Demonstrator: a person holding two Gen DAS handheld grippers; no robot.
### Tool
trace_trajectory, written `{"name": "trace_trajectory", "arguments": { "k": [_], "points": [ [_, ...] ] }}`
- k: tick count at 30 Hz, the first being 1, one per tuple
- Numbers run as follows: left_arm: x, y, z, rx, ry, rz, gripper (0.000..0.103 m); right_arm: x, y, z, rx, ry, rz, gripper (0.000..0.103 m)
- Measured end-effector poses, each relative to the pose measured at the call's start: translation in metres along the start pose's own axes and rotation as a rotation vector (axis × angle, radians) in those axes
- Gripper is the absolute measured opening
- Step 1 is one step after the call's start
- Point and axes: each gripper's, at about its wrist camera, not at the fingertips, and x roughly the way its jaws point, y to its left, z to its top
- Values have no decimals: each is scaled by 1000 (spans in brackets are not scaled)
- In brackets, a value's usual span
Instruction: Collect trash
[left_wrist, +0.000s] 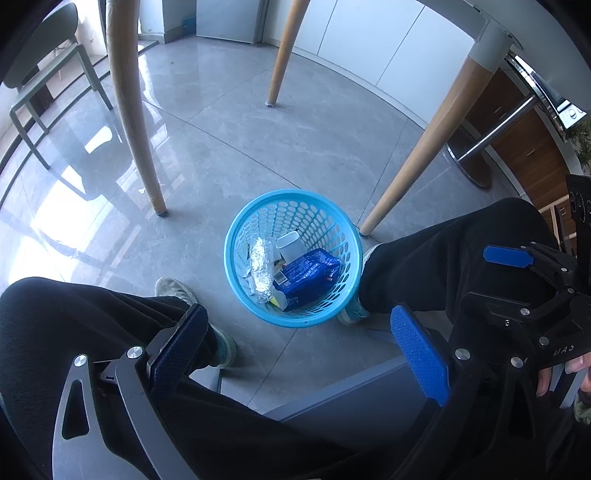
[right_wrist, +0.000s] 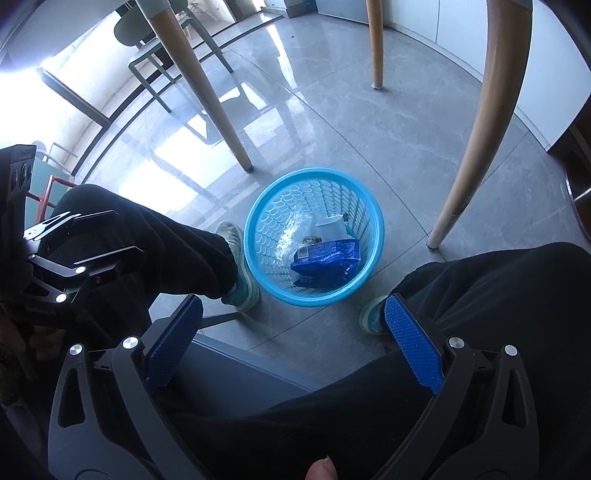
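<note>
Two grippers hang above our knees, and both stand wide open with nothing between their blue pads. Our left gripper and our right gripper point down at a blue perforated basket that stands on the grey tiled floor between our two shoes, near a wooden table leg. Inside the basket lie a crushed clear plastic bottle, a white cup tipped on its side, and a blue snack packet resting against the nearer wall. Our black trouser legs flank the basket on both sides.
</note>
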Motion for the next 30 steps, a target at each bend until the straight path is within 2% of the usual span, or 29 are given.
{"name": "trace_trajectory", "arguments": {
  "k": [30],
  "points": [
    [4, 4, 0, -27, 10, -17, 97, 8, 1, -2, 14, 15, 19, 95]
  ]
}}
